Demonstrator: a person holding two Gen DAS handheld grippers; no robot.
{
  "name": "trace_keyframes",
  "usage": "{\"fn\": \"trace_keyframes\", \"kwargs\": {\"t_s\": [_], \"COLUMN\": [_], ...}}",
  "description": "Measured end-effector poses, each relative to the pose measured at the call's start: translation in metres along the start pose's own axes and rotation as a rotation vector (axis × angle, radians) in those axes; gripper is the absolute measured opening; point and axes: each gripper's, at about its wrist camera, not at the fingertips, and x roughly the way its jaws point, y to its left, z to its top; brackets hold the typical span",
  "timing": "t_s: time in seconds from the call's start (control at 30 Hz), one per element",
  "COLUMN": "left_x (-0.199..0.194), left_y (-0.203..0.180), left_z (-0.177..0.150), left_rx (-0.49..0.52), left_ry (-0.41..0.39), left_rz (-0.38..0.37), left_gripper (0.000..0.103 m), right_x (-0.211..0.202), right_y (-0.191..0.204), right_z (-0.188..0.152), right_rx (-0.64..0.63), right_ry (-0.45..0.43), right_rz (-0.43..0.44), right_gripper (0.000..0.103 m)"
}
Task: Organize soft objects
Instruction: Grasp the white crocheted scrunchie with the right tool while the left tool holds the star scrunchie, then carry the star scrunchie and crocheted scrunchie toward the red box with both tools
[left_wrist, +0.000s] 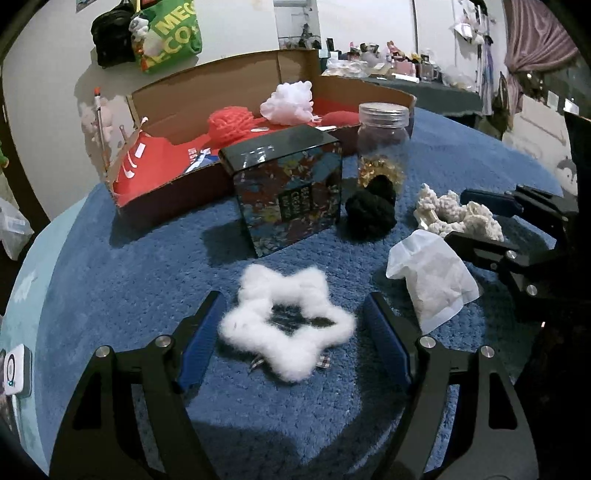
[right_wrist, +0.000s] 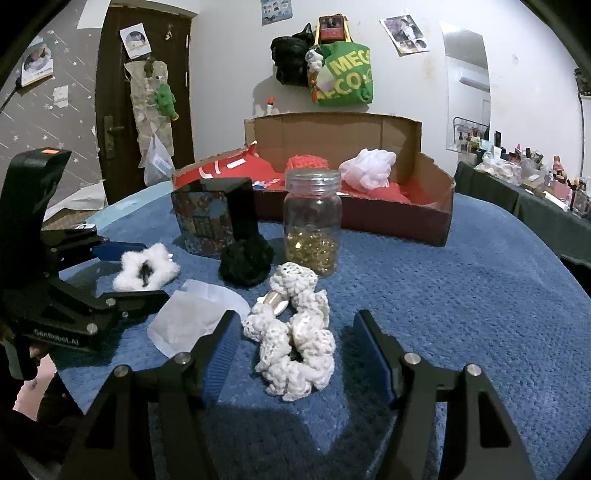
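White fluff first: the fuzzy white star-shaped scrunchie (left_wrist: 290, 334) lies flat on the blue pile rug (left_wrist: 147, 266), right between the spread fingers of the left gripper (left_wrist: 295, 347), jaws wide apart and holding nothing. It has no real long axis; one point of the star aims away toward the dark patterned tin box (left_wrist: 291, 192).

On the other side, the right gripper (right_wrist: 295, 354) is open too, straddling the cream crocheted scrunchie (right_wrist: 295, 339). That one is stretched out, its long axis running away from the camera and slightly left, toward the black knitted scrunchie (right_wrist: 245, 264).

Risks, as I judge them: soft loops can flatten and slip a shallow pinch, and the white paper tissue (right_wrist: 192, 317) sits just beside the right gripper's left finger and could get dragged along. Further back, the clear plastic jar of gold bits (right_wrist: 312, 221) could topple on the way to the cardboard box with red lining (right_wrist: 436, 221).
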Motion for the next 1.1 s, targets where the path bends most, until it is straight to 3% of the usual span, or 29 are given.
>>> {"fn": "trace_keyframes", "kwargs": {"t_s": [0.13,0.17,0.2,0.23,0.43,1.1], "left_x": [0.004,0.004,0.003,0.002,-0.009,-0.021], "left_y": [0.008,0.009,0.009,0.009,0.014,0.016], "left_z": [0.002,0.002,0.001,0.000,-0.002,0.002], "left_rx": [-0.044,-0.050,-0.054,-0.055,-0.098,-0.101], "left_ry": [0.019,0.016,0.007,0.006,-0.025,-0.058], "left_rz": [-0.024,-0.031,-0.045,-0.053,-0.113,-0.106], "left_gripper": [0.075,0.069,0.055,0.055,0.054,0.054], "right_x": [0.002,0.003,0.004,0.005,-0.004,-0.013], "right_y": [0.001,0.002,0.003,0.003,-0.001,0.002], "right_z": [0.001,0.001,0.000,0.000,0.003,0.008], "right_rx": [-0.006,-0.008,-0.009,-0.005,0.022,0.019], "right_ry": [0.007,0.007,0.009,0.010,-0.032,-0.050], "right_rz": [-0.016,-0.020,-0.011,0.001,0.025,0.018], "right_gripper": [0.062,0.056,0.036,0.034,0.034,0.034]}}
